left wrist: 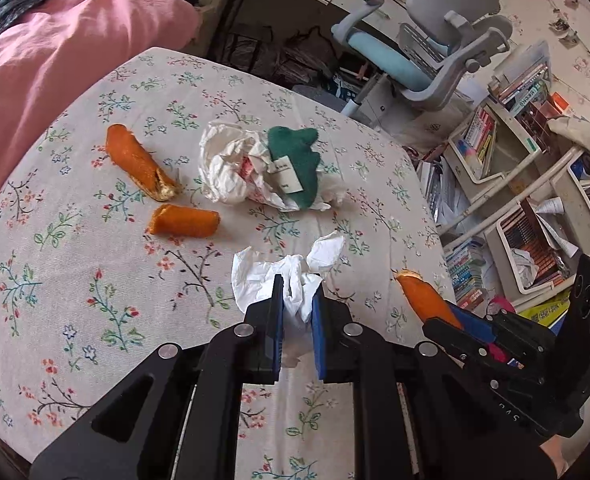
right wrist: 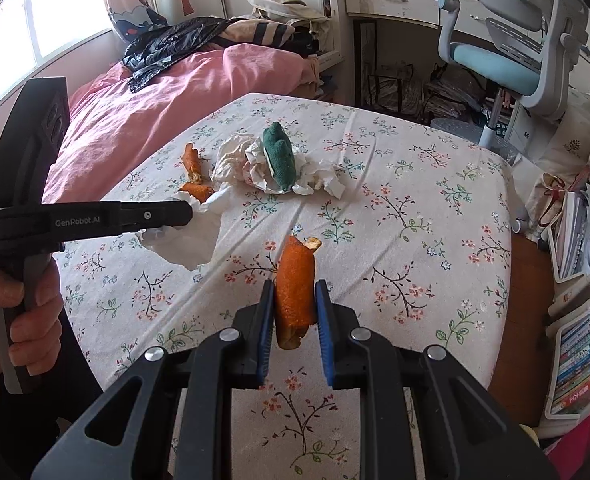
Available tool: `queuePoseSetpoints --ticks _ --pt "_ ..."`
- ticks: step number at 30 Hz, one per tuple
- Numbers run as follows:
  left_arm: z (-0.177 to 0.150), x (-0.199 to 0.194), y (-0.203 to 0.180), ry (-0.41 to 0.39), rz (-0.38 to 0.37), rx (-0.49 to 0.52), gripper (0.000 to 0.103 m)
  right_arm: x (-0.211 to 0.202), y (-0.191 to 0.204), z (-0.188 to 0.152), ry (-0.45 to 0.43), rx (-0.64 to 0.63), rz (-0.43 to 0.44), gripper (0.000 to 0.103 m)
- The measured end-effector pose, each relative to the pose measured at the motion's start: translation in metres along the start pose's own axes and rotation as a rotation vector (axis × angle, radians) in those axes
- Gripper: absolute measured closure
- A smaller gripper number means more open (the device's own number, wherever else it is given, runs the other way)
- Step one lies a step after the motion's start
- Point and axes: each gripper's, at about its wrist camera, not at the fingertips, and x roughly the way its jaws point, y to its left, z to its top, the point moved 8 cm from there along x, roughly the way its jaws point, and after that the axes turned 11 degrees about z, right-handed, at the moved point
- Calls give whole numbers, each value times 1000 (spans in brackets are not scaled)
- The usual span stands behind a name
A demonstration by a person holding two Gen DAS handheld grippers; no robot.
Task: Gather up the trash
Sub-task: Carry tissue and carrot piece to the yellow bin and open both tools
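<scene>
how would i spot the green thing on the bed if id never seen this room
On the floral bedsheet, find the crumpled white paper beyond both grippers. The green fabric piece lies on that paper, dark and fuzzy with a white label, unlike the orange peel pieces to its left.

2 claws closed, both angled downward

The left claw (left wrist: 298,304) has its blue pads clamped on a crumpled white tissue (left wrist: 291,280); a hand (right wrist: 19,320) wraps its black grip at the left edge of the right wrist view. The right claw (right wrist: 295,304) pinches an orange peel piece (right wrist: 295,292) upright between its pads, to the right of the left claw.
</scene>
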Motion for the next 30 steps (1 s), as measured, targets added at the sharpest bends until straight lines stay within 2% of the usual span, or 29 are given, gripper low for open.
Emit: queuePoseSetpoints --ticks 9,20,25,29,30 --pt "-21 0 -52 22 -52 79 91 -37 -32 -24 -26 52 -51 82" --pt "-43 11 -130 56 -123 166 91 -100 -125 -88 -44 220 -186 82" --pt "-56 19 -164 84 -166 194 91 -115 -167 -130 16 304 -259 82" --pt "-70 23 -196 111 -218 223 91 -110 -194 -179 150 408 -264 81" --pt "-74 22 -204 115 -232 236 91 -110 -200 -188 170 427 -287 78"
